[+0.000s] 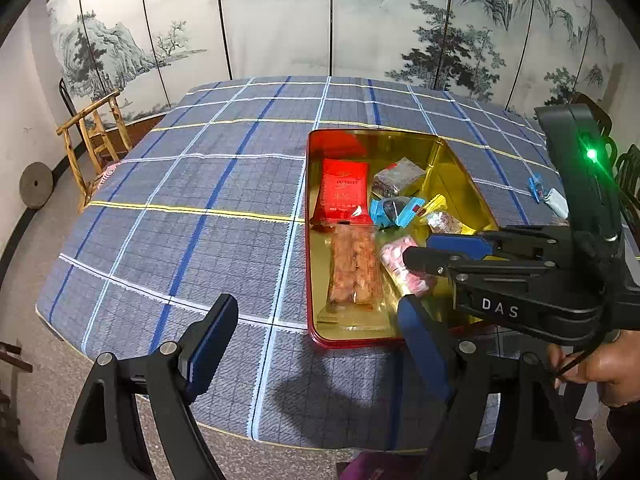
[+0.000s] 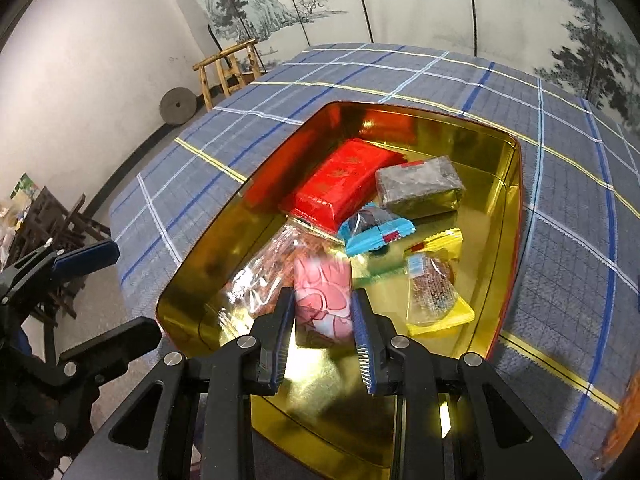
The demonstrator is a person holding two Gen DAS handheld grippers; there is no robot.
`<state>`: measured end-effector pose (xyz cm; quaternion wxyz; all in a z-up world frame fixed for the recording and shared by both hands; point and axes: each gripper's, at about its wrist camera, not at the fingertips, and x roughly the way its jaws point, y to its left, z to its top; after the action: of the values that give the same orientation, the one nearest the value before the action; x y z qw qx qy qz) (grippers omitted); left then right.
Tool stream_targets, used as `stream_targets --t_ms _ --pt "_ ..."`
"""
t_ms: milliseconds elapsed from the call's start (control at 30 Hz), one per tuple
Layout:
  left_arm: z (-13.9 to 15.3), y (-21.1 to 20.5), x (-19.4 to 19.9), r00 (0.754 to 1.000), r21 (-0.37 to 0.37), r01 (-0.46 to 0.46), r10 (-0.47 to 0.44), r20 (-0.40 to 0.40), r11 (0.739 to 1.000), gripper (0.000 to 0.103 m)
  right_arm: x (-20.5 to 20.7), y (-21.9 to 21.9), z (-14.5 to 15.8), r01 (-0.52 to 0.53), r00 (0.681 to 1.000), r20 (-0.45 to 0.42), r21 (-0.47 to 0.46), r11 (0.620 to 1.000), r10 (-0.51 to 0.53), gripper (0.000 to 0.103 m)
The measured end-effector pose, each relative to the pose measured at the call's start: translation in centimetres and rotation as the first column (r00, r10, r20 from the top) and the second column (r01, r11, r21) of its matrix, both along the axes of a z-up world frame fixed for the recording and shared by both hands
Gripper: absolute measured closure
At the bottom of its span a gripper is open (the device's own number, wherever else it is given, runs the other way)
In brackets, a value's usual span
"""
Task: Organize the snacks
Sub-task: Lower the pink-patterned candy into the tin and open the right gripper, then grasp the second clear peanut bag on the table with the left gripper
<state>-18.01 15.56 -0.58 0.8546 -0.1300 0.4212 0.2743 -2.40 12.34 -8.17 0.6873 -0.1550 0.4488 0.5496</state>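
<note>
Blue plaid tablecloth point(image 1: 208, 216), gold tin point(image 2: 516, 216), painted screen point(image 1: 280, 16), right claw point(image 2: 324, 320) grasping pink snack point(image 2: 324, 300), left claw point(image 1: 316, 344) released.

White letters "DAS" stood on the black body of the right gripper point(image 1: 416, 254), at the right of the left wrist view. Print on the red packet point(image 1: 345, 194) and the folding screen's point(image 1: 276, 16) calligraphy was too small to read.

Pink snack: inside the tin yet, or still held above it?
Held. The right gripper is shut on the pink snack over the tin; whether it touches the floor, cannot tell.
</note>
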Motion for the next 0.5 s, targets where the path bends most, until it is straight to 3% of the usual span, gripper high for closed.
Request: stream_targets --t_ms 267,500 --pt "0.2 -0.1 -0.2 1.000 0.005 0.003 -0.003 0.002 1.000 0.024 -0.1 -1.1 1.2 0.011 1.000 0.000 0.042 0.999 -0.011 0.073" --pt "0.5 -1.0 0.0 1.000 0.024 0.016 -0.016 -0.004 1.000 0.023 -1.4 -4.7 3.4 0.020 0.998 0.052 0.122 0.992 -0.026 0.072"
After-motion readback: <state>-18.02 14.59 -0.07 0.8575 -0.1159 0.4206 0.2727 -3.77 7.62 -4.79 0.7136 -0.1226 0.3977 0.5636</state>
